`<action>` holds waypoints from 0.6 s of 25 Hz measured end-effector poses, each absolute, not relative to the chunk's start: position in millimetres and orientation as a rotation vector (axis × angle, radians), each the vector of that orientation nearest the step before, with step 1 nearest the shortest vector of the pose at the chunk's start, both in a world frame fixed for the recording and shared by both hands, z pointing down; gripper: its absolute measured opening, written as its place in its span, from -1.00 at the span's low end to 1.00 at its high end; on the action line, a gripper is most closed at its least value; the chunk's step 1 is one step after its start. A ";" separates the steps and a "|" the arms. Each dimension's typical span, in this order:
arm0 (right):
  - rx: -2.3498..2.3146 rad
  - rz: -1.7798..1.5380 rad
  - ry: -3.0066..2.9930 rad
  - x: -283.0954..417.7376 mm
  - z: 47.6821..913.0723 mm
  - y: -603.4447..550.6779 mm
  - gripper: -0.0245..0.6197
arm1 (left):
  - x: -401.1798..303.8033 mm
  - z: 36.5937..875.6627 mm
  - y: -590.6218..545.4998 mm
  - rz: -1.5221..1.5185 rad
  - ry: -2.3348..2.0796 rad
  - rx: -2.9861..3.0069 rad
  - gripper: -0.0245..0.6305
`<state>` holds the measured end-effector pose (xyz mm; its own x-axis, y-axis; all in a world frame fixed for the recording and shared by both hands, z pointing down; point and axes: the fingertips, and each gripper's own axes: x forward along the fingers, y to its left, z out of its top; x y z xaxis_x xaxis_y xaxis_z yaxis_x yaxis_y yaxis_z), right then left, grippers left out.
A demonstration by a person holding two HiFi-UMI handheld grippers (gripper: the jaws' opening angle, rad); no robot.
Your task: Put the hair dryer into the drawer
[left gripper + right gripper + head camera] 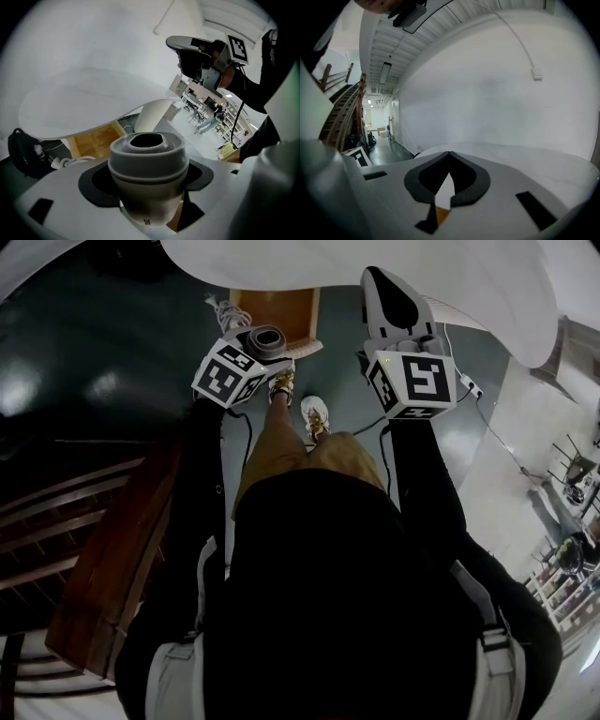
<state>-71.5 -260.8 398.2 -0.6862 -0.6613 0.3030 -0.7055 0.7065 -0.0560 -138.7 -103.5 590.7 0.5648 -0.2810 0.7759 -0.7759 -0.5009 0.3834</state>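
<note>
The grey hair dryer (265,339) sits between the jaws of my left gripper (249,352), with its round nozzle (148,154) pointing forward. In the left gripper view, that gripper (148,192) is shut on the dryer's barrel. The open wooden drawer (279,313) lies just ahead of it, half under the white table; its pale inside (93,140) shows beyond the nozzle. My right gripper (382,287) is raised to the right, jaws shut with nothing between them (449,159). It also shows in the left gripper view (194,56).
A round white table (441,263) overhangs the drawer. A white cord and plug (63,161) and a black bag (21,150) lie left of the drawer. A dark wooden stair railing (103,549) stands at my left. A cable (487,413) runs across the floor at right.
</note>
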 end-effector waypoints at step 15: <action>1.129 0.231 -2.558 -56.2 412.0 -263.9 -0.85 | -116.1 620.0 -120.1 1.041 -0.427 2.086 0.24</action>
<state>-56.2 -263.9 412.0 -0.6293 -0.6861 0.3650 -0.7404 0.6721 -0.0131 -116.1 -120.1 620.0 0.6131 0.0342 0.7893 -0.5785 -0.6610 0.4780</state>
